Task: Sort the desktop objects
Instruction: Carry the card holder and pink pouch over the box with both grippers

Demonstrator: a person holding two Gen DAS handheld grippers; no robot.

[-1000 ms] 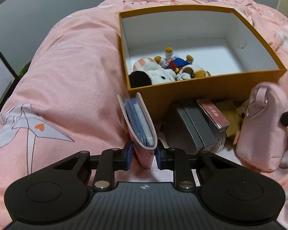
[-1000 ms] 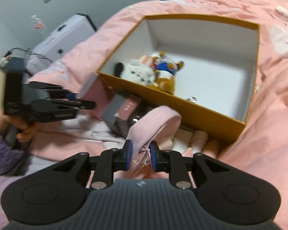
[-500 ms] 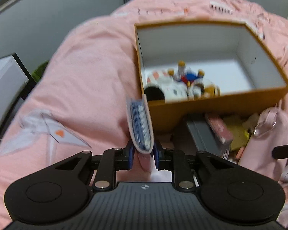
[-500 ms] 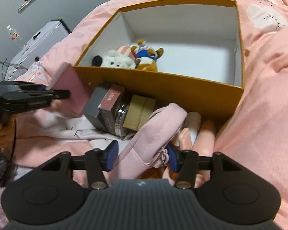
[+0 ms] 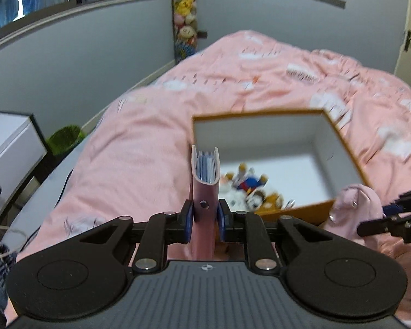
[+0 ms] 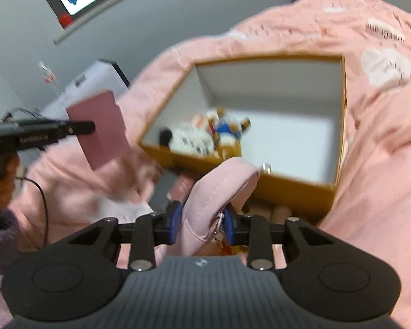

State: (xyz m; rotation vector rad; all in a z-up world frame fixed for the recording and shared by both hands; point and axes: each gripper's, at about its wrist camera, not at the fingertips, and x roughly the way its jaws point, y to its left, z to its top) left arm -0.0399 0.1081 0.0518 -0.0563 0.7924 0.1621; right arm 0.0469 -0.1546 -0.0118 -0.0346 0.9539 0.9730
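Note:
My left gripper [image 5: 204, 215] is shut on a pink card wallet [image 5: 205, 181] with blue cards in it, held upright in the air in front of the orange box [image 5: 342, 137]. The wallet also shows in the right wrist view [image 6: 101, 128], left of the box [image 6: 287, 189]. My right gripper [image 6: 202, 223] is shut on a pink pouch bag [image 6: 216, 192], lifted near the box's front wall. The pouch shows at the right of the left wrist view [image 5: 353, 208]. Plush toys [image 6: 219, 134] lie inside the box.
The box sits on a bed with a pink quilt [image 5: 150, 142]. A grey box and a pink box [image 6: 178, 189] lie below, in front of the orange box. A white appliance [image 5: 8, 139] and a green bin [image 5: 65, 139] stand left of the bed.
Both grippers have lifted their objects up off the bed. The right gripper, open half a second ago, has closed on the pouch again. The left still holds the wallet.

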